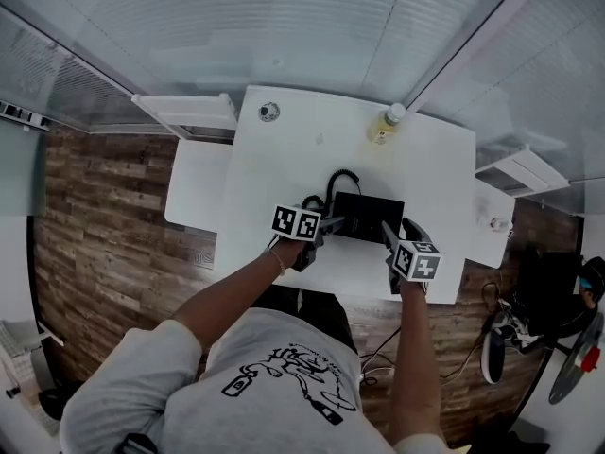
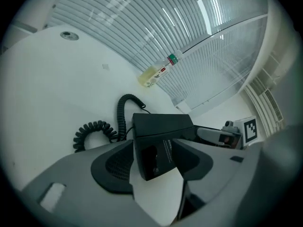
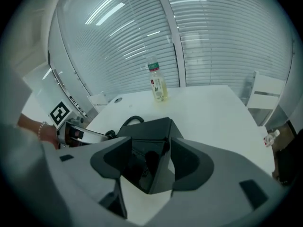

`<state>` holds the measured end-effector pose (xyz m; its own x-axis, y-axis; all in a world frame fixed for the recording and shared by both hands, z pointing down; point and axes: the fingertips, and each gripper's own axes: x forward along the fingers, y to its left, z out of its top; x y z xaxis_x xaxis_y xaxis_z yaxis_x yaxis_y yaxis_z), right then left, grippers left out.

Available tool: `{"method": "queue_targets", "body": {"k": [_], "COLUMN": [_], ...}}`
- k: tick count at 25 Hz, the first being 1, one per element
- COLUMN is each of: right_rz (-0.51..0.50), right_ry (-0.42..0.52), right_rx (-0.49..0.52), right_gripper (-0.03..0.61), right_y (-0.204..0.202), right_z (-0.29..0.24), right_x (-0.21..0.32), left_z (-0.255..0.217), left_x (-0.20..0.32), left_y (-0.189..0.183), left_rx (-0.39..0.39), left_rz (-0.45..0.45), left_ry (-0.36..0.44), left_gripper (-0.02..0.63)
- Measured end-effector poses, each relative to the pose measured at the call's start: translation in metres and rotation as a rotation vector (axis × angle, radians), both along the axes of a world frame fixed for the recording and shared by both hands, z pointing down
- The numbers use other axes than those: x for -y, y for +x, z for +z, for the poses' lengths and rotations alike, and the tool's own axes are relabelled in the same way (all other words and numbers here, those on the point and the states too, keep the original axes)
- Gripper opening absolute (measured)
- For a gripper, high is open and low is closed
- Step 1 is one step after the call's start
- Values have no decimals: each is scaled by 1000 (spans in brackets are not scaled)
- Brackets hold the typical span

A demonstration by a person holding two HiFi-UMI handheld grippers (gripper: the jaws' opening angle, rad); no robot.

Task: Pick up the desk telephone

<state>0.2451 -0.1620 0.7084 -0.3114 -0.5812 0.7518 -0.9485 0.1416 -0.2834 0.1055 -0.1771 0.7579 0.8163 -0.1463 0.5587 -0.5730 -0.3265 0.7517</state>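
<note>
A black desk telephone (image 1: 367, 218) rests on the white table (image 1: 284, 159) near its front edge, and its coiled cord (image 1: 340, 178) runs off behind it. My left gripper (image 1: 336, 223) is at the phone's left end and my right gripper (image 1: 388, 233) at its right end. In the left gripper view the jaws of the left gripper (image 2: 154, 160) stand wide on either side of a corner of the phone (image 2: 161, 126), with the cord (image 2: 94, 129) to the left. In the right gripper view the right gripper (image 3: 149, 162) straddles the opposite corner of the phone (image 3: 151, 129) the same way.
A clear bottle of yellowish liquid (image 1: 385, 124) stands at the table's far edge. A round cable grommet (image 1: 269, 112) sits at the far left corner. White chairs (image 3: 265, 91) flank the table, and blinds cover the glass wall behind. A wooden floor lies below.
</note>
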Motion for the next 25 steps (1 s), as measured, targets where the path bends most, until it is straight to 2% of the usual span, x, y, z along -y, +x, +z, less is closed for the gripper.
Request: {"method": "queue_targets", "body": {"k": [4,9,12,25], "right_rz": [9,13,13,37], "right_ry": [-51,-60,-69,-61], "right_rx": [60,133,135,181], "right_gripper": [225,224,222,215], "right_y": [1,1,2,-5], "right_z": [21,23,23,-5], "right_x": [-1,0,-2,-13], "left_z": [11,18,21,-11], "left_x": [-5,-8,-8,-13], "left_y": [8,14,11,3], "left_rx": [-6,27,49,73], "left_rz": [8,23,23,44], "left_ry": [-36,-14,-18,19], "left_gripper": [243,239,206,202]}}
